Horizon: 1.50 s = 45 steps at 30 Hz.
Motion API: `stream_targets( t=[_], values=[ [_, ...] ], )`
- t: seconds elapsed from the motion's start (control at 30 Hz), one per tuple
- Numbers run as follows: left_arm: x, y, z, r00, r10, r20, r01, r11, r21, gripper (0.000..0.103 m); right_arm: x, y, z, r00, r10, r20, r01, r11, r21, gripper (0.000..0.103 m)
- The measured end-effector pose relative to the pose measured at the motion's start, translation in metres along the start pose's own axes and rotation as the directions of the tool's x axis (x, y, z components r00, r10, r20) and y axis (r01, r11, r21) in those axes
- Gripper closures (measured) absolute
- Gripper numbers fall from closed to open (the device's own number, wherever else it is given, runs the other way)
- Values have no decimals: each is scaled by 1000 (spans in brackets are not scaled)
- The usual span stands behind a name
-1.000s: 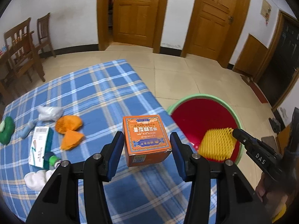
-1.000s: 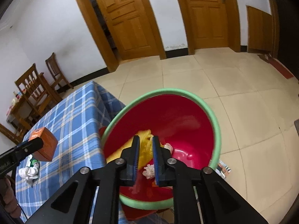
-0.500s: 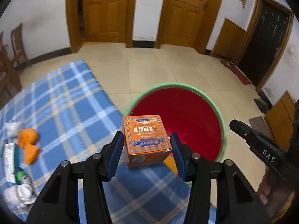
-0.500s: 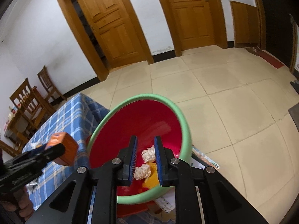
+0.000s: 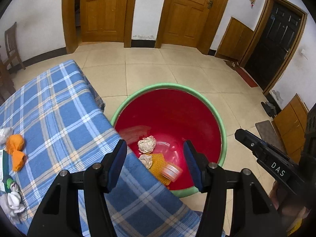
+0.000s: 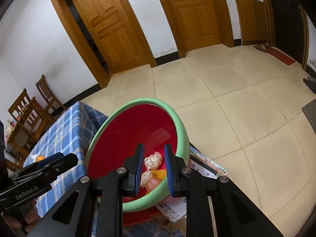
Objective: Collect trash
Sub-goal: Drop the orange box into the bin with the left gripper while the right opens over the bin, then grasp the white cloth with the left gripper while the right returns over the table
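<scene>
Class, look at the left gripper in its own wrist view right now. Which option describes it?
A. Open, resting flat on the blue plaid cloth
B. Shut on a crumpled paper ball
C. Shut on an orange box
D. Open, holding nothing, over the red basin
D: the left gripper has its jaws spread wide with nothing between them, and the red basin with its green rim lies beyond, already holding crumpled paper balls.
</scene>
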<state>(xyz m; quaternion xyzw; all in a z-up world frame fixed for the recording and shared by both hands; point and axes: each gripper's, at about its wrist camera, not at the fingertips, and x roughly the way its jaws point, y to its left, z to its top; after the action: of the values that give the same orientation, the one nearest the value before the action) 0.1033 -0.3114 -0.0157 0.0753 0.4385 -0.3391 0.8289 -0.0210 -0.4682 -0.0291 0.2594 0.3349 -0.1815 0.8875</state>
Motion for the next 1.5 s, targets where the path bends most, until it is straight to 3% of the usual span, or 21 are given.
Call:
stream_targets(
  t=[0.07,0.17,0.63,1.13,1.5],
  values=[
    [-4,4,-2,1000,7,3,-7,1000,-12,44,-2,1,-1,1000,6,-1,-6,1000,-3,79],
    [-13,13,-7,1000,27,6,-26,999,-40,44,-3,3,-3,1000,12,-13,-12,1000,-6,63],
    [-66,76,-35,985,172,35,-163,971,-175,44,-9,37,-17,995,80,-60,-83,995,-52,56],
    [-111,154,-70,940,341,36,-314,899,-305,44,-16,68,-28,992,100,-72,-107,989,-99,50],
    [-129,201,-96,899,438,1,-401,824,-400,41,-19,86,-37,990,108,-92,-120,984,-134,50]
  ],
)
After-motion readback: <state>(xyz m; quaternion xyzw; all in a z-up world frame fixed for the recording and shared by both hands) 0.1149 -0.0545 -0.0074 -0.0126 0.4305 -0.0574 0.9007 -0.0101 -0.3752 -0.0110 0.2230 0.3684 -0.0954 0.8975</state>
